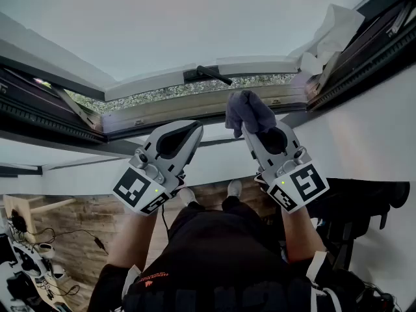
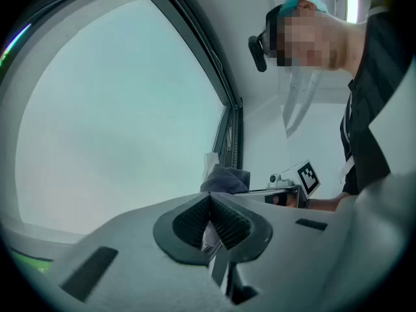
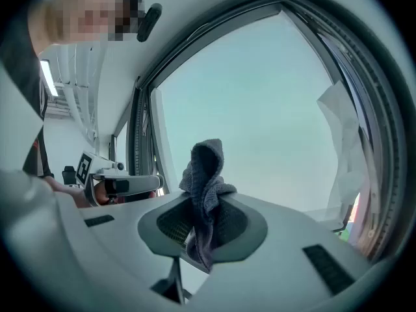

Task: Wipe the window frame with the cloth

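The open window has a white sash (image 1: 162, 82) with a black handle (image 1: 213, 75) and a dark frame rail (image 1: 195, 114) beneath it. A grey cloth (image 1: 249, 112) bunches up just below that rail, and my right gripper (image 1: 255, 130) is shut on it. In the right gripper view the cloth (image 3: 205, 177) stands up between the pads, with glass behind it. My left gripper (image 1: 194, 129) hangs beside it to the left, a little below the rail, shut with nothing in it. Its pads (image 2: 224, 223) meet at the tip in the left gripper view, where the cloth (image 2: 226, 179) shows further off.
Crumpled white sheeting (image 1: 333, 32) is wedged in the window's upper right corner. A white wall (image 1: 364, 142) runs under the frame. Below are the person's legs, a wooden floor (image 1: 78, 239) with cables, and black equipment (image 1: 364, 200) at right.
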